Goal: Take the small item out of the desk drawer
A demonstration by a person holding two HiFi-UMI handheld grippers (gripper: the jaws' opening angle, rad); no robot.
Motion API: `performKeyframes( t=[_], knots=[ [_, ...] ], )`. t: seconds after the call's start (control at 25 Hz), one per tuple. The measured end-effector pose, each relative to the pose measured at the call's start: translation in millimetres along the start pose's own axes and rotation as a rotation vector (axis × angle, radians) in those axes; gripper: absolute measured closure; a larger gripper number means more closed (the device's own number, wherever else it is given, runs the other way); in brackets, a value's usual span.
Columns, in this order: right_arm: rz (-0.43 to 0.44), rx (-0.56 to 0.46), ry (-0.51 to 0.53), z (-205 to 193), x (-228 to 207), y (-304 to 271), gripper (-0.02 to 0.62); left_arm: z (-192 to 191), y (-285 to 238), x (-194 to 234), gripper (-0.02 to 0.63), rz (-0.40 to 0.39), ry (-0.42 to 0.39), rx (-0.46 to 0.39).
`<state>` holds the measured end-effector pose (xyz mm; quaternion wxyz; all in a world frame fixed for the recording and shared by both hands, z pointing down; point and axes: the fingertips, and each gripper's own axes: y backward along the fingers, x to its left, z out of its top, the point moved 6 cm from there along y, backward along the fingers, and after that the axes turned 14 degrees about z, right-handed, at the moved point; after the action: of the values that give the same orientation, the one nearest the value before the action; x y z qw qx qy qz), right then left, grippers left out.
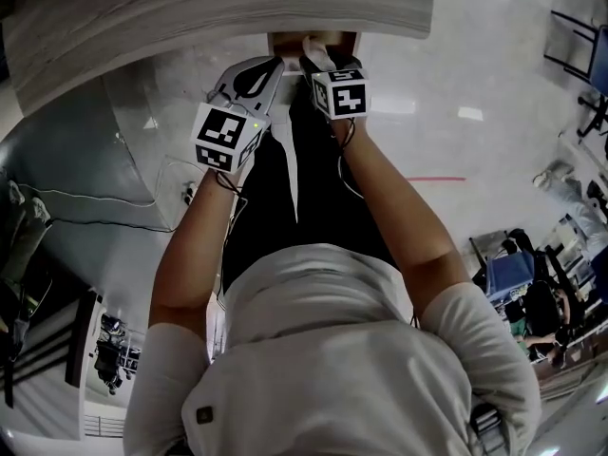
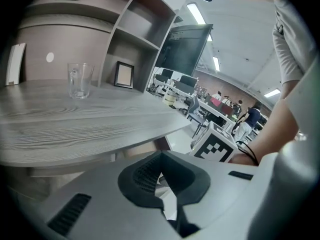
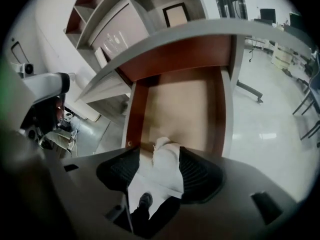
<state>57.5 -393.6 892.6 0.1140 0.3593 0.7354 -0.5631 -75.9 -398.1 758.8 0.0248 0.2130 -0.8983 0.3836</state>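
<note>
Nearest the camera, at the lower centre of the right gripper view, the right claw (image 3: 161, 158) is clamped on the small white item (image 3: 165, 176). It bulges and creases between the two dark pads, so it looks soft and very light (tissue or thin cloth, I cannot tell which). A thing like that should neither slip nor break, but it may tear or trail a loose corner. Hold it across the bunched middle, as here, not by a stray edge.

The left claw (image 2: 160, 159), at the bottom of its own view, has its pads together at the tips with nothing evident between them.

Just beyond the item lies the open drawer (image 3: 182, 104), its pale floor bare up the middle of the frame. The item sits at the drawer's near end, and I cannot tell whether it is fully above the front wall.

Farther off, the grey worktop (image 2: 75, 119) carries a glass (image 2: 79, 80) at the upper left.
</note>
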Motion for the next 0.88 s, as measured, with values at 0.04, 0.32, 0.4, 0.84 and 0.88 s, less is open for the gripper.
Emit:
performKeyframes(
  t=[0.04,0.32,0.4,0.84,0.88],
  knots=[
    [-0.005,0.015,0.000,-0.6,-2.8,-5.0,0.353,-1.5,-2.2,0.6,0.591,-0.001,0.001,0.005],
    [-0.050,0.103,0.010,2.8,-19.0,-26.5,0.353,-9.8,-15.9,10.7,0.591,0.003,0.015,0.030],
    [-0.059,0.131,0.014,1.0,-19.3,-29.8,0.364,-11.7,-14.9,12.8,0.591,0.003,0.015,0.033],
    [-0.102,0.181,0.054,3.3,-19.2,-24.2,0.428,-12.1,-11.8,11.8,0.591,0.001,0.022,0.028],
    [-0.104,0.176,0.057,3.8,-19.0,-22.6,0.430,-11.7,-10.8,11.9,0.591,0.002,0.021,0.027]
  ],
)
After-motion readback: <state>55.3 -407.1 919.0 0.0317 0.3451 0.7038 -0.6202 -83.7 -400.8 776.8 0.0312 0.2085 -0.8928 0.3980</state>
